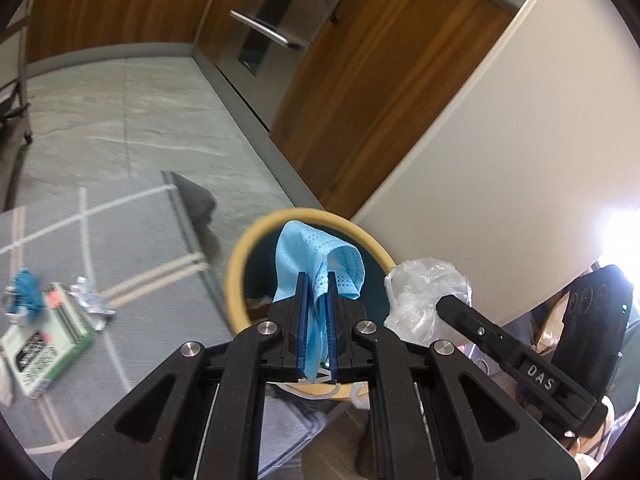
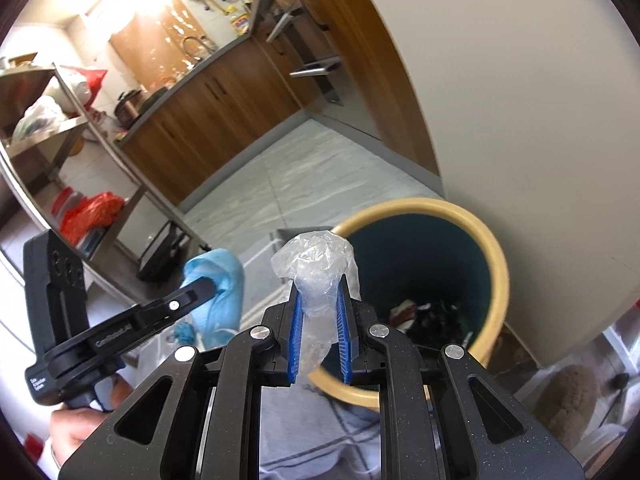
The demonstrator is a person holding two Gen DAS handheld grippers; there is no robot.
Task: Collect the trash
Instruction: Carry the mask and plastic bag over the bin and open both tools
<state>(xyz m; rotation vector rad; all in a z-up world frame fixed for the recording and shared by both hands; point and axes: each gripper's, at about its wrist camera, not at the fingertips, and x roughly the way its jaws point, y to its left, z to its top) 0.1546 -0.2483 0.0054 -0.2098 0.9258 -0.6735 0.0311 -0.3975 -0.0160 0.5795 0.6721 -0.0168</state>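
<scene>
The left tongs (image 1: 317, 280) are closed tight on one blue face mask (image 1: 310, 260). The mask sticks up past their tips, right over the open mouth of the bin (image 1: 236, 280). To the left of the left tongs, the rug (image 1: 132, 248) has loose things lying on it: a green packet (image 1: 48, 340), a bit of foil (image 1: 90, 300) and a blue scrap (image 1: 26, 292). They are blurry and partly cut off at the edge. Beyond the rug the floor (image 1: 120, 120) is bare up to the wooden cupboards (image 1: 360, 80).

The right tongs (image 2: 319, 292) are squeezed on one clear plastic bag (image 2: 316, 272). The bin (image 2: 496, 264) is just ahead and to their right, close to the white wall (image 2: 540, 120). Some dark trash (image 2: 424, 312) lies in the bottom of the bin, too blurry to count. A hand (image 2: 76, 428) shows at the bottom left.
</scene>
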